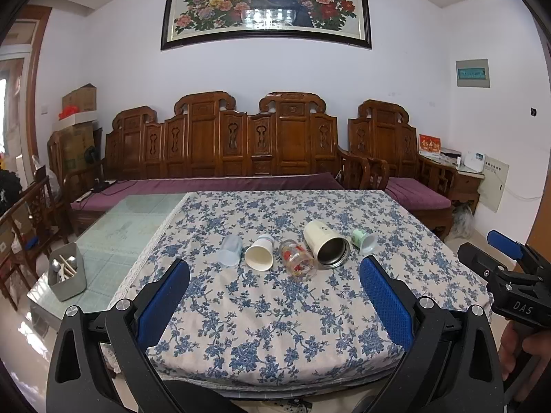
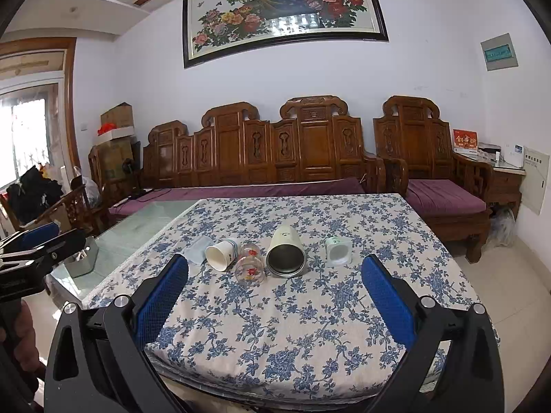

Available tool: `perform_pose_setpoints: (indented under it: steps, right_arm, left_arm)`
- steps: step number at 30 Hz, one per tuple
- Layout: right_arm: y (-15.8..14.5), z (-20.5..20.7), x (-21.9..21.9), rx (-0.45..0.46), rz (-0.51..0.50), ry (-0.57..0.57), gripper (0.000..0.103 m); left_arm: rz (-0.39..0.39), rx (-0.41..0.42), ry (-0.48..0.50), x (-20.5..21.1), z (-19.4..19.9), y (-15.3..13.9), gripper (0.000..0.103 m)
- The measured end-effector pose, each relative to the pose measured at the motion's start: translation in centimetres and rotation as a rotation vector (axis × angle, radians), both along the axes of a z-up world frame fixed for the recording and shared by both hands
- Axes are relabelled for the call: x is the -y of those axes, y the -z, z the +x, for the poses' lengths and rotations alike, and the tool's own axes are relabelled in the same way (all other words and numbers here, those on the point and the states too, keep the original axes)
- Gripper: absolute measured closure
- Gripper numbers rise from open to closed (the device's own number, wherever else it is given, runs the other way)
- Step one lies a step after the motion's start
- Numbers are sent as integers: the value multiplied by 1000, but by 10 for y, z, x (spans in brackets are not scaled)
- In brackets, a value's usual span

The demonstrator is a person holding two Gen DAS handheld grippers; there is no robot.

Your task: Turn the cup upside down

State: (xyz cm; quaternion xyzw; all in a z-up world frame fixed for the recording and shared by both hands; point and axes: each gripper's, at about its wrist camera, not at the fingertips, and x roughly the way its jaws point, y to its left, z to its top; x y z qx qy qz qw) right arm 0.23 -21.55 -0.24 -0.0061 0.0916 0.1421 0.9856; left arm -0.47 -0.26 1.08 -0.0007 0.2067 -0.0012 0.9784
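The table (image 1: 275, 327), covered by a blue-flowered cloth (image 2: 292, 327), fills the lower half of both views, with a carved wooden sofa (image 1: 220, 144) behind it and a framed peacock painting (image 1: 267, 5) on the wall above.

The left gripper (image 1: 273, 296) hangs over the near edge of the table with its blue-padded fingers (image 1: 165, 299) spread wide apart, gripping nothing and touching nothing. The right gripper (image 2: 273, 296) stands the same way: fingers (image 2: 387, 301) far apart, empty, clear of the cloth and of every cup.

Five cups lie on their sides in a row across the middle of the table, well ahead of both grippers. Largest is the cream steel-lined tumbler (image 1: 325, 244), its dark mouth turned toward the cameras. Left of it lies a glass cup with red print (image 1: 298, 260), then a white paper cup (image 1: 260, 253), then a clear plastic cup (image 1: 230, 250) at the left end. Smallest is a green and white cup (image 1: 363, 240) at the right end, just beside the tumbler.

The left wrist view alone shows fully a grey holder (image 1: 67, 275) with chopsticks and spoons on the bare glass to the left of the cloth, and catches the right gripper at its right edge, held by a hand (image 1: 520, 351). The right wrist view instead shows a bright window (image 2: 27, 137) and the left gripper at its left edge.
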Motion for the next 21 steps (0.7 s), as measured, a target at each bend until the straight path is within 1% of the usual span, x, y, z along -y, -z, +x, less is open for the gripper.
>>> perform_pose_setpoints:
  steps: [21]
  right_arm:
    - [-1, -2, 1, 2, 2, 1, 2]
  left_arm:
    - [3, 0, -1, 2, 1, 2, 8]
